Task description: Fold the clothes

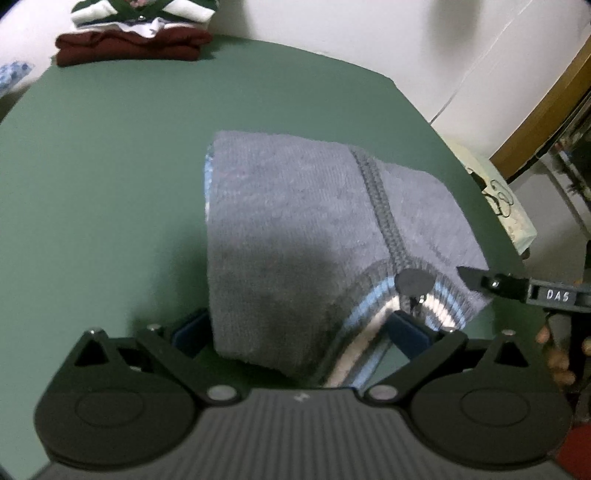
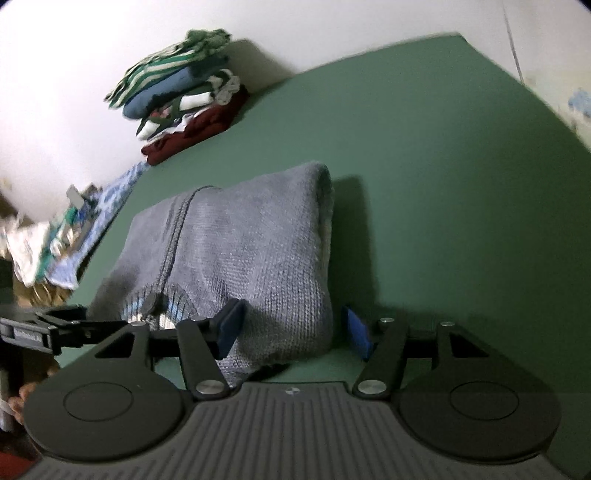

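At the upper left of the left wrist view, a pile of folded clothes (image 1: 136,37) is cut off by the frame edge. The green desk (image 1: 92,166) fills the middle under a white wall (image 1: 332,29). The folded grey sweater (image 1: 295,229) lies at centre, its near edge hiding the left hand-held gripper (image 1: 295,332) fingertips; the fingers stand wide apart around it. At the right view's bottom, the right hand-held gripper (image 2: 291,328) stands wide, straddling the sweater's corner without pressing.
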